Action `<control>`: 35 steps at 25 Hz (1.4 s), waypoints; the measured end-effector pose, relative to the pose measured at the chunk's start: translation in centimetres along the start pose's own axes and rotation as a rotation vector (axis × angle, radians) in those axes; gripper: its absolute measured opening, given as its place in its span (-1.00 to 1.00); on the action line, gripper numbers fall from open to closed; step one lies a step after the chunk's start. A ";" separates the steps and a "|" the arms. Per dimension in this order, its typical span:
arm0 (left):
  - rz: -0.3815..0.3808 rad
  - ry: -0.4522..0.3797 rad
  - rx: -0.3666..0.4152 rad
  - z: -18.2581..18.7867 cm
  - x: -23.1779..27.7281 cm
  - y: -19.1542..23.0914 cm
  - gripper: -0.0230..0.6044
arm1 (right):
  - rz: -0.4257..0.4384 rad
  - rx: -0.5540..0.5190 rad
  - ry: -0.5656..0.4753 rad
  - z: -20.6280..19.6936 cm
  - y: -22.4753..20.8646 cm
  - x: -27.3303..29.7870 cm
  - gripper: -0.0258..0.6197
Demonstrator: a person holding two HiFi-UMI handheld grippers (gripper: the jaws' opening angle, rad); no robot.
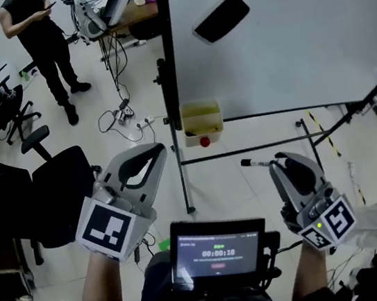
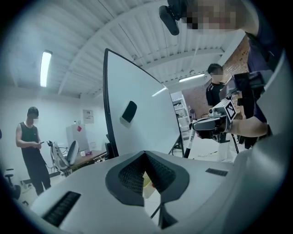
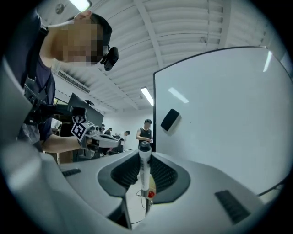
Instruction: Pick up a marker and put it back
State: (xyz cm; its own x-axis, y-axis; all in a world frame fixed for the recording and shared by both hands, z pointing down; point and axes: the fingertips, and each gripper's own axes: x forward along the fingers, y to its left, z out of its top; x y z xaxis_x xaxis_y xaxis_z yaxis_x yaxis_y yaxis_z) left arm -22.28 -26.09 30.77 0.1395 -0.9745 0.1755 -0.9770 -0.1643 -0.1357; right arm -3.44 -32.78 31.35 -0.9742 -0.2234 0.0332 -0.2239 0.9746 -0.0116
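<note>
Right gripper [image 3: 144, 154] jaws: clamped on marker [image 3: 144, 171] | left gripper [image 2: 145, 154] jaws: tips together, empty

Head view: a whiteboard [image 1: 283, 34] fills the upper right, with an eraser [image 1: 220, 16] on it and a tray [image 1: 193, 135] at its lower left corner. A person [image 1: 38, 35] stands upper left. Bottom centre, a screen [image 1: 217, 250] sits between the left gripper [image 1: 159, 149] and the right gripper [image 1: 279, 159], which holds a marker [image 1: 257, 163].
</note>
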 end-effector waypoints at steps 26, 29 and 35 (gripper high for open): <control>-0.119 -0.027 -0.089 -4.0 7.9 14.3 -0.93 | -0.185 -0.118 0.147 -2.5 -7.1 17.1 -0.61; -0.098 0.001 -0.079 -4.9 9.0 15.3 -0.93 | -0.189 -0.154 0.164 -4.2 -8.7 18.4 -0.61; -0.031 0.017 -0.104 -5.9 9.1 17.1 -0.93 | -0.148 -0.161 0.200 -6.9 -9.9 20.9 -0.61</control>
State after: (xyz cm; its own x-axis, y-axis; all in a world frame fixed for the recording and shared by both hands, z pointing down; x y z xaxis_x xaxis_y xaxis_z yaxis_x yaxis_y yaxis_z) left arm -38.69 -36.91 35.81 0.1684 -0.9662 0.1950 -0.9838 -0.1770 -0.0277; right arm -21.42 -47.00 39.04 -0.9022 -0.3712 0.2195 -0.3403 0.9255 0.1663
